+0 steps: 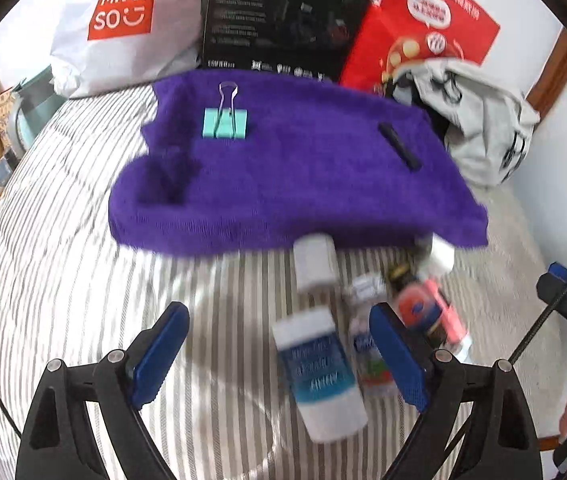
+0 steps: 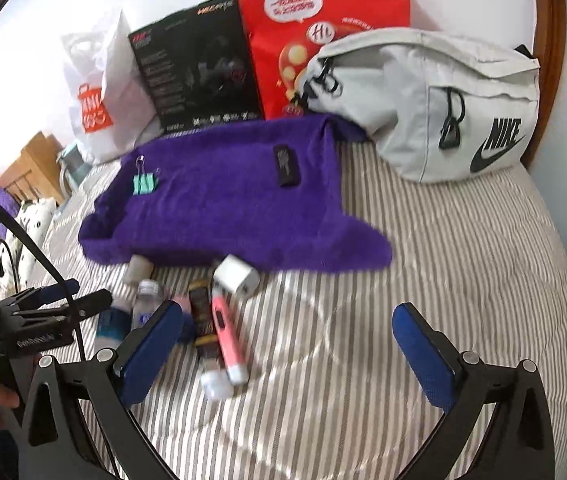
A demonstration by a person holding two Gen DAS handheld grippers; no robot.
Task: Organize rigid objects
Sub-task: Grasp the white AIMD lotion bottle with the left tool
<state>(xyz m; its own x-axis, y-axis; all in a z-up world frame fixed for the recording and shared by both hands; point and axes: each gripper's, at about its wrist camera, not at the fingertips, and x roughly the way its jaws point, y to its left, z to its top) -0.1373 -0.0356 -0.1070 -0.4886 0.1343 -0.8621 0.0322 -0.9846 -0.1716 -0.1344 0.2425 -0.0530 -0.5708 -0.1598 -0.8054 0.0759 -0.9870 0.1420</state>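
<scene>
Purple towel [image 1: 283,168] served as the sorting mat, already carrying a teal binder clip [image 1: 225,122] and a black stick [image 1: 399,146]. Left gripper [image 1: 279,356] hung wide open and empty over the white bottle [image 1: 319,372]; right gripper [image 2: 287,348] gaped empty beside the pink tube [image 2: 227,340].

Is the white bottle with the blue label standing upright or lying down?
Lying down. The white bottle rests on its side on the striped bedsheet, between the left gripper's open fingers.

teal binder clip [image 1: 225,122], black flat bar [image 1: 399,146]: on purple towel [image 1: 283,184] | bottles, pink tube [image 2: 225,336], white cube [image 2: 237,276]: striped bedding below
</scene>
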